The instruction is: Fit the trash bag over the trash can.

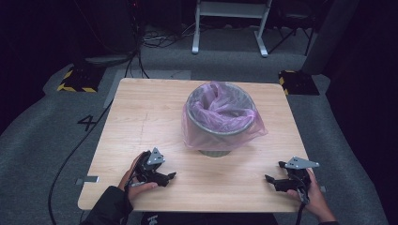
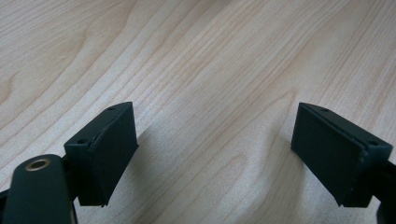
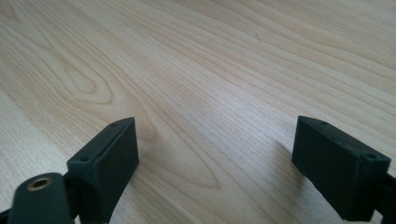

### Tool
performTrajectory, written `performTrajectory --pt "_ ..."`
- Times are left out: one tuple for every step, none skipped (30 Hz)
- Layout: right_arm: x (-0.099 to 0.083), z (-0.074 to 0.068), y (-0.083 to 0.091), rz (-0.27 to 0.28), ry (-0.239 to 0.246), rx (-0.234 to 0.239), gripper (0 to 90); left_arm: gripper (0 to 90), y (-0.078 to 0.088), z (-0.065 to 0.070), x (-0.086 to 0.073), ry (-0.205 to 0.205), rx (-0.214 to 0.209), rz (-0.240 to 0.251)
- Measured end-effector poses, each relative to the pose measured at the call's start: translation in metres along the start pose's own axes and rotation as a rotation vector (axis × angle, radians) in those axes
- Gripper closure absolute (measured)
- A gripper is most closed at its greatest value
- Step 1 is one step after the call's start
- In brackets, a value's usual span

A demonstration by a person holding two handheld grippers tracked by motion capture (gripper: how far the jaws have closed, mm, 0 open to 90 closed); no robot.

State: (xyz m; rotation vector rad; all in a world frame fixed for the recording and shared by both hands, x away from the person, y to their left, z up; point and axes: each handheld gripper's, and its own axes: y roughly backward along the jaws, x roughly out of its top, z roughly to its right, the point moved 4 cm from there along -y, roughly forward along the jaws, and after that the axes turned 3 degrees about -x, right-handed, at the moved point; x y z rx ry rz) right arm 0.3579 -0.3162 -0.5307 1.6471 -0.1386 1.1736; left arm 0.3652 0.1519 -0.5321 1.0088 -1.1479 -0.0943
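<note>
A: The bin (image 1: 219,123) is being left untouched at the middle of the table (image 1: 141,117), with a pink liner bag (image 1: 225,110) draped over its rim and bunched loosely inside.

B: And the left gripper (image 1: 170,177) is being held low, near the bin's front left, its jaws spread wide with nothing between them. In the left gripper view, bare wood grain is being seen between the two black pads (image 2: 109,149).

A: The right gripper (image 1: 268,179) is being held in front of the bin and well off to its right, near the table's edge. Its jaws are spread too, and nothing is being pinched.

B: What is being risked from here?

A: The bag is hanging slack past the rim on the front side. If film is being pinched at one spot only and tugged, the liner could be dragged off the rim, or the light bin could be tipped or slid.

B: How firmly the liner is seated at the back of the bin is hard to tell from the high view; it looks loose, possibly.

A: Also, thin film could be missed if the jaws are being closed beside a fold.
</note>
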Motion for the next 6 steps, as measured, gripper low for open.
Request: performTrajectory --pt "0.0 0.0 0.0 0.0 0.0 0.0 14.1 13.8 -0.0003 -0.0001 0.0002 -0.002 -0.002 0.001" --pt "0.0 0.0 0.0 0.0 0.0 0.0 14.0 13.6 -0.0005 -0.0001 0.0004 -0.004 -0.004 0.001" --pt "0.0 0.0001 0.0 -0.001 -0.001 0.0 13.9 13.5 -0.0006 -0.0002 0.0005 -0.005 -0.005 0.001" --pt "0.0 0.0001 -0.0001 -0.001 -0.001 0.0 13.9 13.3 -0.0007 -0.0003 0.0007 -0.006 -0.006 0.0" --pt "0.0 0.0001 -0.0001 -0.001 -0.001 0.0 13.9 13.2 -0.001 -0.0004 0.0008 -0.006 -0.006 -0.001" --pt "0.0 0.0001 -0.0001 -0.001 -0.001 0.0 13.9 13.1 -0.0011 -0.0006 0.001 -0.01 -0.008 -0.001"
